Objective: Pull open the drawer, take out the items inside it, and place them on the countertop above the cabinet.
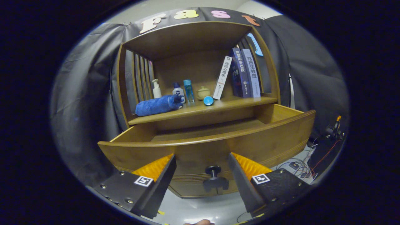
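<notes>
Drawer point(206, 137) pulled open, knob point(213, 171) between spread, empty fingers point(202, 167), Chinese-titled books point(245, 73) on countertop point(200, 111)

Your gripper point(201, 164) fingers are spread, knob point(213, 171) between them untouched; drawer point(265, 137) is pulled out, towel point(157, 105) on the countertop point(237, 103).

Ahead of my claw point(201, 162), spread wide, I see a drawer point(218, 147) of smooth satin wood; beyond, a fuzzy cloth towel point(157, 105) and glossy plastic bottles point(188, 90).
</notes>
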A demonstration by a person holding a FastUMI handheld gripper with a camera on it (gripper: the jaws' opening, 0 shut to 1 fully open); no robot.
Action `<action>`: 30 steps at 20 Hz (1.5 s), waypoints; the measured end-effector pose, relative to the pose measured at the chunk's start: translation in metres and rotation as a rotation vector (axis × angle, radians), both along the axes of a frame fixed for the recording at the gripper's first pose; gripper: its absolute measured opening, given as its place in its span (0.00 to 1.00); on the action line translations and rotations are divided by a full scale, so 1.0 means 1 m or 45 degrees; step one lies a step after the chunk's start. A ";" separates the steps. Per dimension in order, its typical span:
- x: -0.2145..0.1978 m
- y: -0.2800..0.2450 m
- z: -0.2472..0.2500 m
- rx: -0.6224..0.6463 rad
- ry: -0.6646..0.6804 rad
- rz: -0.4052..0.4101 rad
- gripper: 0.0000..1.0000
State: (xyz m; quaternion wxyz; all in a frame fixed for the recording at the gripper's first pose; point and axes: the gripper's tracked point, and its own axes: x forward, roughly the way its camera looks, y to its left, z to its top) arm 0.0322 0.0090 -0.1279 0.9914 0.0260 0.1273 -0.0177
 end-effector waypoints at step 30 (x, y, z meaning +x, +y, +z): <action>0.101 -0.001 -0.005 0.009 0.014 0.025 1.00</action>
